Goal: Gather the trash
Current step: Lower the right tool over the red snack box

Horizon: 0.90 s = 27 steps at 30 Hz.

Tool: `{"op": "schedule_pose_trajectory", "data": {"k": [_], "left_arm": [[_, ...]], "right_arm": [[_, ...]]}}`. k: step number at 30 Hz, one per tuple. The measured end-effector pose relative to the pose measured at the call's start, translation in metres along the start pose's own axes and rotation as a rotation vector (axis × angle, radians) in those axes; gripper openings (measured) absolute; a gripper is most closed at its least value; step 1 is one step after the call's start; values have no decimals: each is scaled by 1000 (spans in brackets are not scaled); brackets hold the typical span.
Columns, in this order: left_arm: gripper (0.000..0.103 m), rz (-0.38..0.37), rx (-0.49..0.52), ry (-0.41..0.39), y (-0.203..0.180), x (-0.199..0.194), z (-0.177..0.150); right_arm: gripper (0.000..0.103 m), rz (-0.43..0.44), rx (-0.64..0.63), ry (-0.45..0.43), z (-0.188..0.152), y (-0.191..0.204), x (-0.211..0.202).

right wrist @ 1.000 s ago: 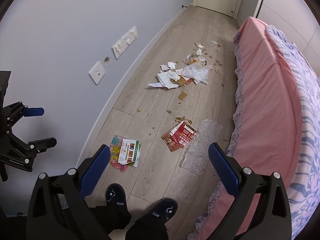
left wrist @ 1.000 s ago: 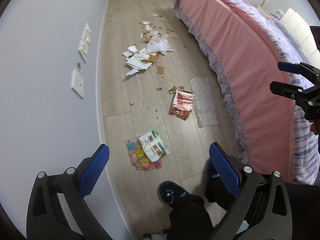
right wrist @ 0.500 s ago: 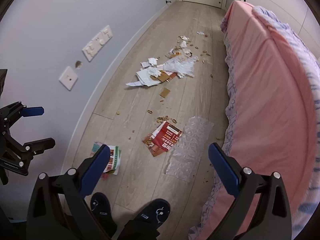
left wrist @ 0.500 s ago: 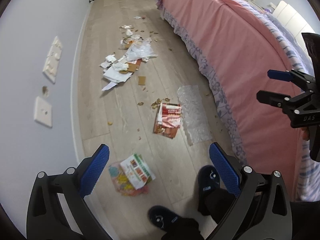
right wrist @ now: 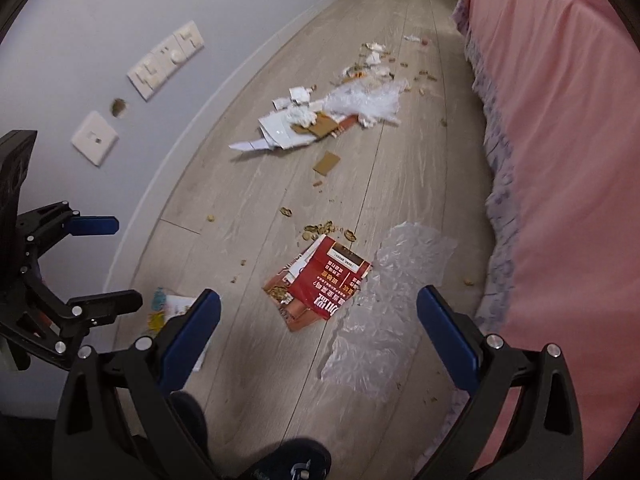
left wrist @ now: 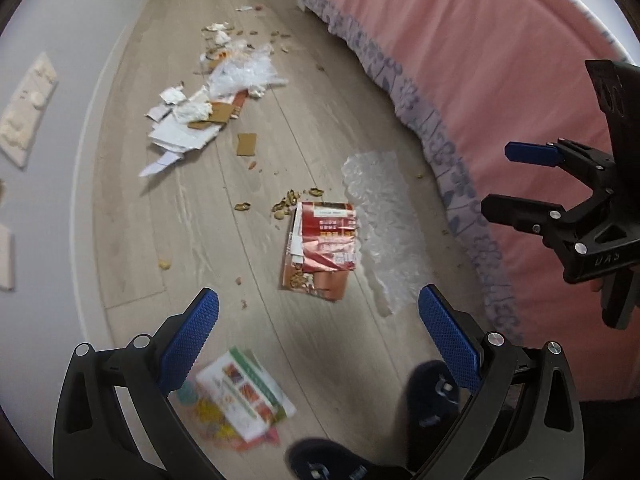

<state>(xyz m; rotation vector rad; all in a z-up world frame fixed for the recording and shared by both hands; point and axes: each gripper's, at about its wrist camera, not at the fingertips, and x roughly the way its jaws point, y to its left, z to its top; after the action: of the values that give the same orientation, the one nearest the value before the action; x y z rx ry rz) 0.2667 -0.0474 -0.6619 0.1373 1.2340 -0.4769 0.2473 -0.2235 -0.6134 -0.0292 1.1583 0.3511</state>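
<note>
Both grippers hang over the pale wood floor [right wrist: 248, 216] with nothing in them: left gripper [left wrist: 316, 340] spread wide, right gripper [right wrist: 318, 328] too. A torn red printed paper packet [right wrist: 324, 284] lies just beyond them, touching a crinkled clear plastic sheet [right wrist: 384, 312] beside the pink bedspread [right wrist: 560, 140]. White paper scraps and cardboard [right wrist: 304, 128] sit farther off.

A torn packet [left wrist: 320, 250] lies on the floor [left wrist: 192, 216] with a plastic sheet [left wrist: 384, 232] touching its right side, the bed [left wrist: 480, 60] beyond. A leaflet [left wrist: 244, 392] lies nearer, to the left; a paper heap [left wrist: 192, 120] farther off.
</note>
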Motion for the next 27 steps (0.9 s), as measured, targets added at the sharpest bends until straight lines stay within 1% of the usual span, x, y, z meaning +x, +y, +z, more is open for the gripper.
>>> {"op": "schedule_pose_trajectory", "data": {"k": [4,5,6,11,16,19,22,27], "left_arm": [[97,-14,51,-10,15,60,-2],[97,-26,64,-16,21,79,-2],[97,-39,69,-22,24,89,-1],[97,-107,124,-33,42,150,4],[97,-184,144,-15,57,202,9],[97,-207,159,-15,57,227,7],[97,-232,181,-21,56,242,8],[97,-288,197,-20,56,262,8]], "right_arm": [[96,9,12,-20,-9,-13,59],[96,11,11,-24,-10,-17,72],[96,16,10,-36,-11,-21,89],[96,52,19,-53,-15,-41,139],[96,52,15,-63,-22,-56,183],[96,59,-5,-55,-27,-60,205],[96,81,-23,-49,-30,-62,221],[96,145,-16,-44,-34,-68,237]]}}
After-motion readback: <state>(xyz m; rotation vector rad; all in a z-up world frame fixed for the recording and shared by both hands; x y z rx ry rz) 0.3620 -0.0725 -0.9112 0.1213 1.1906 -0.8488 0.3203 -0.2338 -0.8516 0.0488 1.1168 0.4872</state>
